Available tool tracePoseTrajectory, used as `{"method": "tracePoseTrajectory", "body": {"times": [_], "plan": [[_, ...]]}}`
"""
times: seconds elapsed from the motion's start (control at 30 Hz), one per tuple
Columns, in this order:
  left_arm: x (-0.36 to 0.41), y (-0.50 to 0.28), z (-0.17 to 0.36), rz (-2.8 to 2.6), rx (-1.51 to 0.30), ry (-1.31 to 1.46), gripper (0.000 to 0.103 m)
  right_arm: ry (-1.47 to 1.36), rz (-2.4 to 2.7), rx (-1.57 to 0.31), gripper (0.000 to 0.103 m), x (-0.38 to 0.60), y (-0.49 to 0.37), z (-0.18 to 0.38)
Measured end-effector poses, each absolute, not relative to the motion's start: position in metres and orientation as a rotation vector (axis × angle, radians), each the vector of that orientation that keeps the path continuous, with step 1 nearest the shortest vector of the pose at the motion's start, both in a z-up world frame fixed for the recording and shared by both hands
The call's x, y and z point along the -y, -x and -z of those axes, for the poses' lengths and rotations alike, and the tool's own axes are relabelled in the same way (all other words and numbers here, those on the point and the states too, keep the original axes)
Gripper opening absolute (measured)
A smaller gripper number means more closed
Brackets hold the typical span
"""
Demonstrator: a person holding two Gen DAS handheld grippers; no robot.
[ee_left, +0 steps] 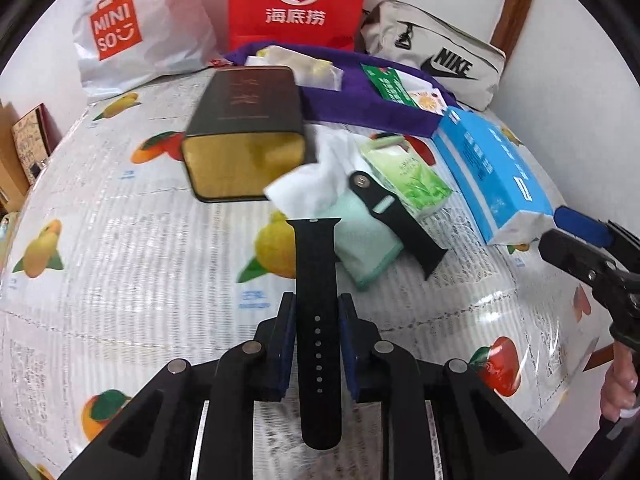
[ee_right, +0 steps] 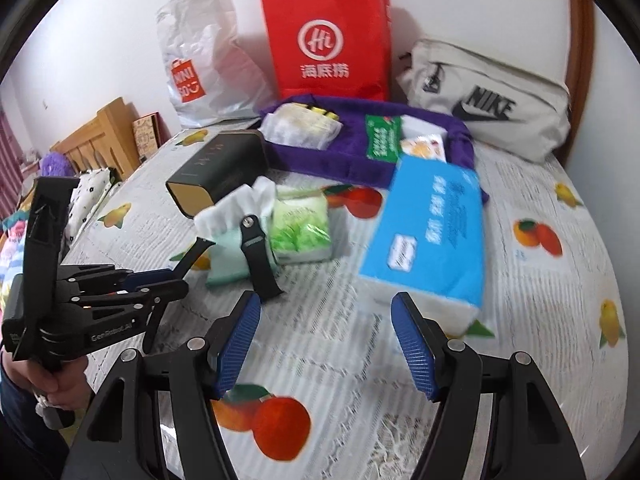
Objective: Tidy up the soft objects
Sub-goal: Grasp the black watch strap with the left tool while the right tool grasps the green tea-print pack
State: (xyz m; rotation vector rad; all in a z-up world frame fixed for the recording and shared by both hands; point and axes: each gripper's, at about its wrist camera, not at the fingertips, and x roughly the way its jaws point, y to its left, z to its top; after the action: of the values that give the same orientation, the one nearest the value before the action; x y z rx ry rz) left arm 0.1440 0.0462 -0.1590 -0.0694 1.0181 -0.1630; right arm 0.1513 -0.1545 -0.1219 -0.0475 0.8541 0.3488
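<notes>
My left gripper (ee_left: pixel 317 298) is shut on a black watch strap (ee_left: pixel 318 256) with a row of holes; the strap sticks out ahead past the pads. In the right wrist view the same gripper (ee_right: pixel 176 280) is at the left with the strap end (ee_right: pixel 196 250) poking out. A second black strap piece (ee_left: pixel 394 216) (ee_right: pixel 258 258) lies across a mint-green cloth (ee_left: pixel 362 248) (ee_right: pixel 226 258), beside a crumpled white cloth (ee_left: pixel 316 184) (ee_right: pixel 236 204). My right gripper (ee_right: pixel 325 300) stands open over bare table, near the blue tissue pack (ee_right: pixel 428 232) (ee_left: pixel 492 176).
A green tissue pack (ee_left: pixel 408 176) (ee_right: pixel 302 228) and a dark box with a gold end (ee_left: pixel 248 128) (ee_right: pixel 220 168) lie mid-table. Behind, a purple fabric tray (ee_left: pixel 360 110) (ee_right: pixel 360 166) holds packets. A red paper bag (ee_left: pixel 298 0), a white Miniso bag (ee_left: pixel 132 28) and a Nike pouch (ee_left: pixel 436 56) line the wall.
</notes>
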Motion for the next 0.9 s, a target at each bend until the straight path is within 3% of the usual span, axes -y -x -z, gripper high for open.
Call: {"method": "tracePoseTrajectory", "body": {"times": [0.2, 0.37, 0.9], "plan": [[-0.071, -0.144, 0.154, 0.138, -0.998, 0.115, 0.020, 0.132, -0.380, -0.843, 0.067, 0.126, -0.174, 0.119], [-0.085, -0.146, 0.152, 0.132, -0.988, 0.139, 0.020, 0.186, -0.380, -0.887, 0.052, 0.102, -0.207, 0.130], [-0.103, -0.169, 0.155, 0.154, -0.989, 0.188, 0.020, 0.301, -0.319, -1.019, 0.054, 0.065, -0.263, 0.169]]}}
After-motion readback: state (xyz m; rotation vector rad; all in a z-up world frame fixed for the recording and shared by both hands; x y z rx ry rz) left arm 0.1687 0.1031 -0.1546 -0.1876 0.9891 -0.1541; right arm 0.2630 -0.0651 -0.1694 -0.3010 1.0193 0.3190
